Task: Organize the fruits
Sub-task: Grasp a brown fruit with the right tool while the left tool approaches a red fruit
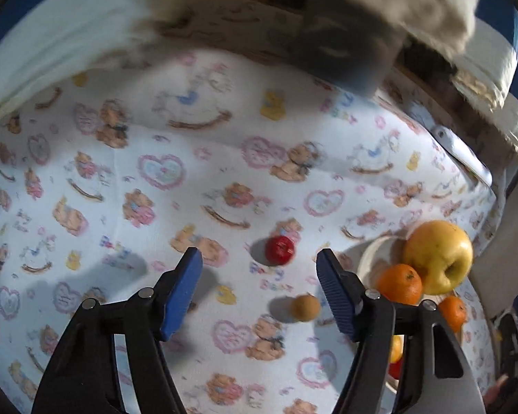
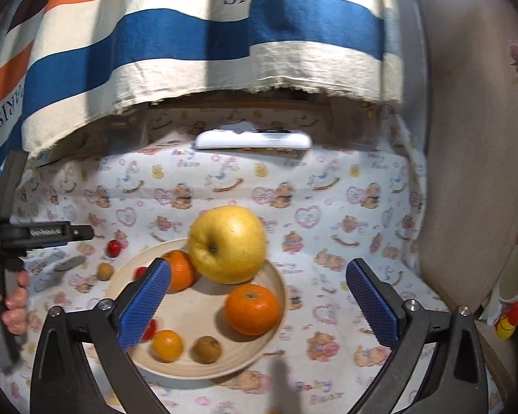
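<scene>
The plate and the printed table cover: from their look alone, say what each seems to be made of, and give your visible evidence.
Plate: likely glazed ceramic or light wood; an even, pale cream, matt surface with a smooth raised rim, so the look leaves it open.
Table cover: apparently woven cotton cloth, matt, with a printed bear-and-heart pattern and soft creases where it rises at the back.

"Baby Bear" on tablecloth (image 2: 328, 388)

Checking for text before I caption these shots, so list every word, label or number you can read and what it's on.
"Baby Bear": printed repeatedly on the tablecloth.
"PARIS", only partly visible: on the striped cloth, sideways at the left edge, and again upside down at the top.
Small white marking on the left gripper: too small to read.
White remote: no readable text.
</scene>
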Available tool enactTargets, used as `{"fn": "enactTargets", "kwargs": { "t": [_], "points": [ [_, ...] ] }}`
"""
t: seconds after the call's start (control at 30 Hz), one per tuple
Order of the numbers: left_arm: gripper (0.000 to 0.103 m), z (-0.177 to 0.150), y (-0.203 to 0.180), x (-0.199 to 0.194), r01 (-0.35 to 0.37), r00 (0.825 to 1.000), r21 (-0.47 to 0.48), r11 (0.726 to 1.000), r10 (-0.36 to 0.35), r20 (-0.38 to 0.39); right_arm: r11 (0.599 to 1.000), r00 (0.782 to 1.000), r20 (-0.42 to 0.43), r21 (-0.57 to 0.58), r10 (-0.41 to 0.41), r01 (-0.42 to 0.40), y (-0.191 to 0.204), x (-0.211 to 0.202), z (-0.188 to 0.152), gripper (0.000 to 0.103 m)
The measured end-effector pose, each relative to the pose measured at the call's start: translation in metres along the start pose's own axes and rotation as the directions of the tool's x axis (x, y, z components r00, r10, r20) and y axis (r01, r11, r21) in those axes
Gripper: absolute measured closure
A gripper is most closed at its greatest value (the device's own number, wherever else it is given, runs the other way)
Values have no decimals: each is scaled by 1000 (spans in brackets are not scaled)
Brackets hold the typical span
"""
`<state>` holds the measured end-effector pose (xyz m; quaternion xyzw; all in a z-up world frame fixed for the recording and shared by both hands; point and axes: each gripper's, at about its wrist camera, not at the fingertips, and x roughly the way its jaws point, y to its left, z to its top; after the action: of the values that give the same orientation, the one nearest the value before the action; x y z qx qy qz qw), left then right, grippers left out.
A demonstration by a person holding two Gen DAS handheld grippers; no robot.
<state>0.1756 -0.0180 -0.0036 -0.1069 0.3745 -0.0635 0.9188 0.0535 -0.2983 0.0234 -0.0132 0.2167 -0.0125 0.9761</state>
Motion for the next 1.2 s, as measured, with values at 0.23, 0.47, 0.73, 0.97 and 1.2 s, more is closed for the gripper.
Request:
{"fn": "enactTargets", "kwargs": {
  "t": [0.23, 0.47, 0.73, 0.97, 1.2],
  "points": [
    [38, 1, 32, -32, 36, 986, -114, 993, -17, 164, 978, 968, -148, 5, 205, -206, 46, 18, 25, 27],
    [38, 1, 52, -38, -10, 980, -166, 986, 43, 195, 948, 902, -297, 43, 313, -314, 99, 57, 41, 50],
    [39, 1, 68, -36, -100, 973, -210, 973, 140, 185, 944, 858, -428, -28, 285, -328, 151, 100, 28, 63],
    [40, -2, 57, -36, -172, 952, -176, 969, 209, 222, 949, 857, -468, -105, 215, -296, 170, 116, 14, 66],
    [42, -3, 60, -31, -161, 957, -180, 970, 198, 210, 947, 849, -494, -138, 188, -291, 181, 131, 6, 69]
  ]
}}
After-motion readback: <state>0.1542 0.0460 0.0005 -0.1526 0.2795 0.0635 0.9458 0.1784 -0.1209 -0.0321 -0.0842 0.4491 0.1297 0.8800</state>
